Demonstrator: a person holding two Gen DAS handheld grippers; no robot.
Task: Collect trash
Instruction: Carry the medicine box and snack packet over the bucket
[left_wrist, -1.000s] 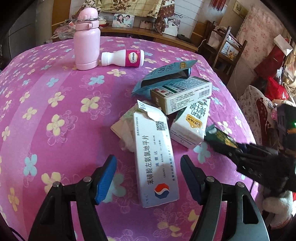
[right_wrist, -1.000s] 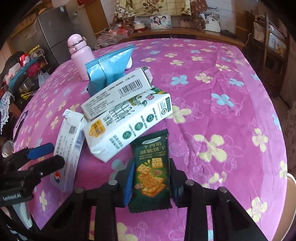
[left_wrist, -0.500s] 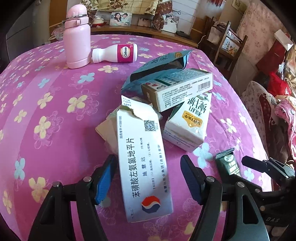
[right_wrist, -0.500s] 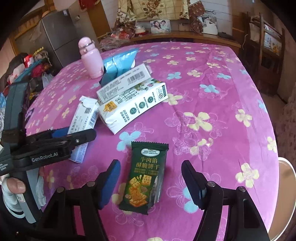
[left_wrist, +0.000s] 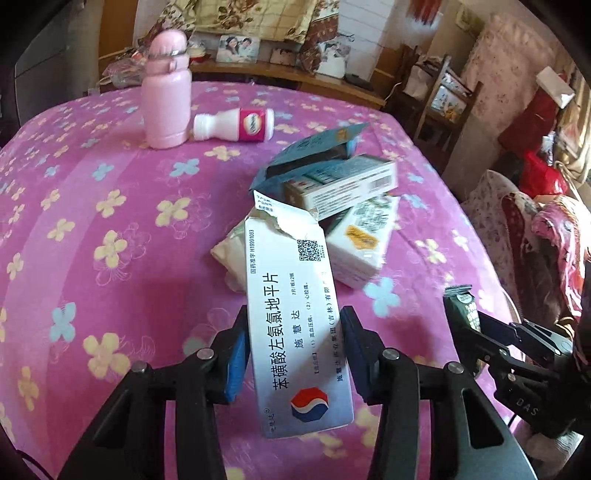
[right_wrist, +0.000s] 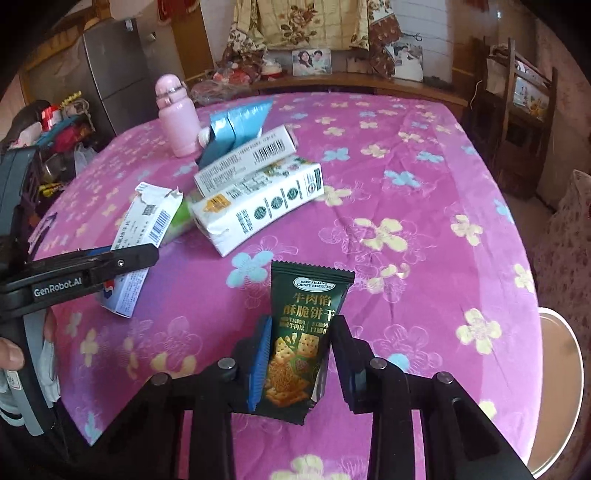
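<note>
My left gripper (left_wrist: 293, 343) is shut on a torn white medicine box (left_wrist: 295, 325) and holds it tilted over the table; the box also shows in the right wrist view (right_wrist: 140, 236). My right gripper (right_wrist: 299, 354) is shut on a dark green biscuit wrapper (right_wrist: 303, 332), seen edge-on in the left wrist view (left_wrist: 463, 308). A pile of trash lies further in: a white carton (left_wrist: 364, 240), a white and teal box (left_wrist: 340, 184), a blue packet (left_wrist: 314, 151) and a crumpled tissue (left_wrist: 231, 254).
A pink flask (left_wrist: 166, 99) stands at the far side of the pink flowered table (left_wrist: 92, 206), with a white bottle (left_wrist: 236, 125) lying next to it. A wooden chair (right_wrist: 517, 122) and cluttered shelves stand beyond the table.
My left gripper closed on the medicine box and lifted it. My right gripper, open half a second ago with the wrapper on the table, closed on it again.
</note>
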